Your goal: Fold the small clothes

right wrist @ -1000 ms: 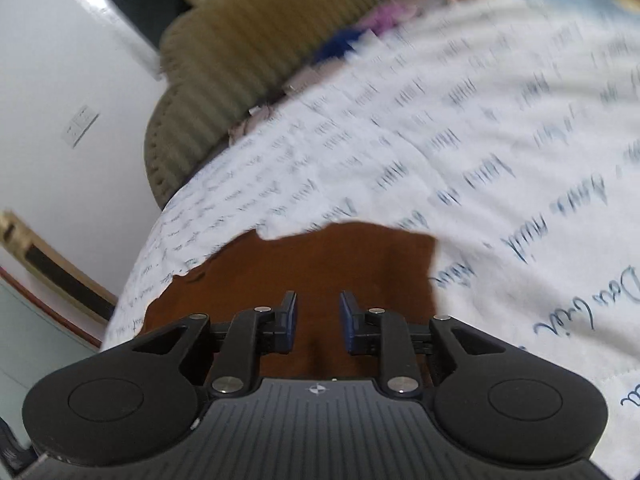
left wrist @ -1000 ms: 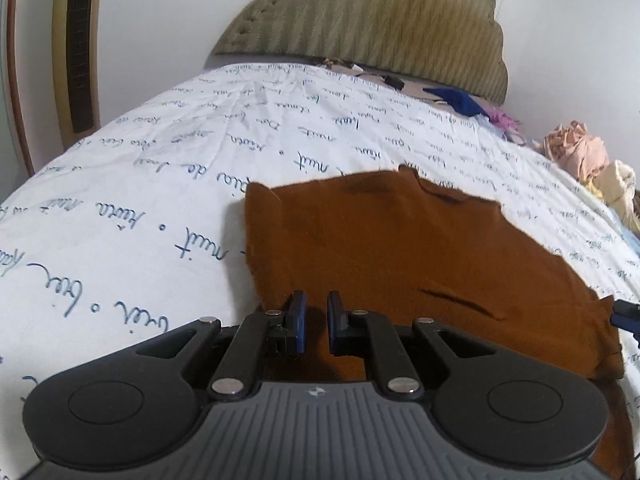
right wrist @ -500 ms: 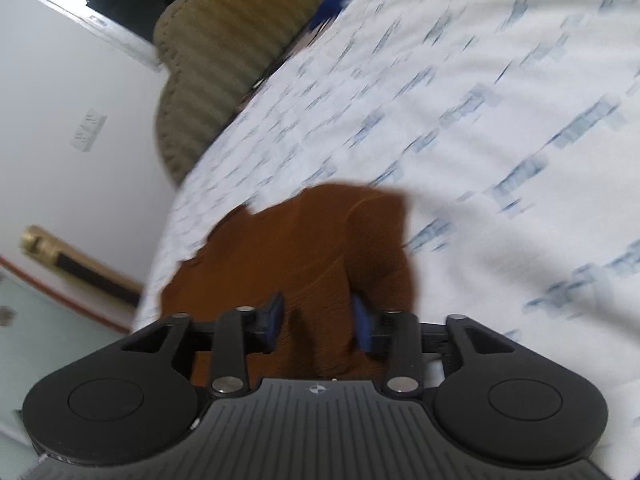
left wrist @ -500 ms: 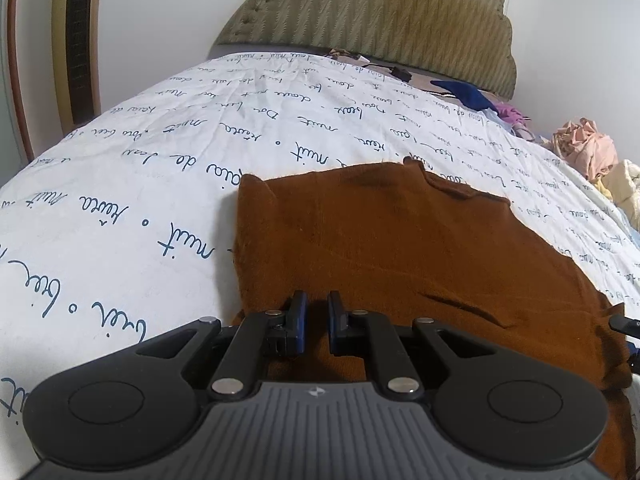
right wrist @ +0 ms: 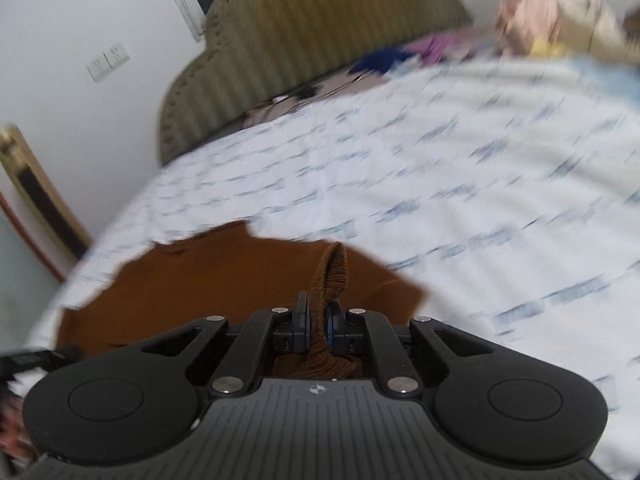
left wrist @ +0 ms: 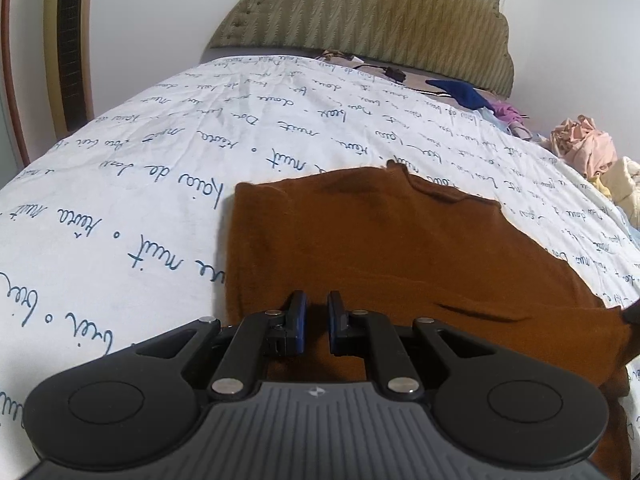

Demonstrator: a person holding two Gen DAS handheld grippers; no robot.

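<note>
A brown knit garment [left wrist: 400, 256] lies spread flat on the white bedsheet with blue script [left wrist: 140, 200]. My left gripper [left wrist: 314, 312] hovers over its near edge, jaws a narrow gap apart with nothing between them. In the right wrist view the same garment [right wrist: 200, 276] lies on the sheet, and my right gripper [right wrist: 317, 312] is shut on a raised fold of its ribbed edge [right wrist: 332, 268], which stands up between the pads.
A padded olive headboard [left wrist: 360, 12] stands at the far end of the bed. A pile of pink and cream clothes [left wrist: 588, 148] and blue and purple items [left wrist: 460, 92] lie at the far right. A wall with a wooden frame [left wrist: 68, 40] is on the left.
My right gripper swung over the garment's right edge and closed on a fold of it, lifting it. My left gripper stayed nearly still over the near edge, jaws unchanged.
</note>
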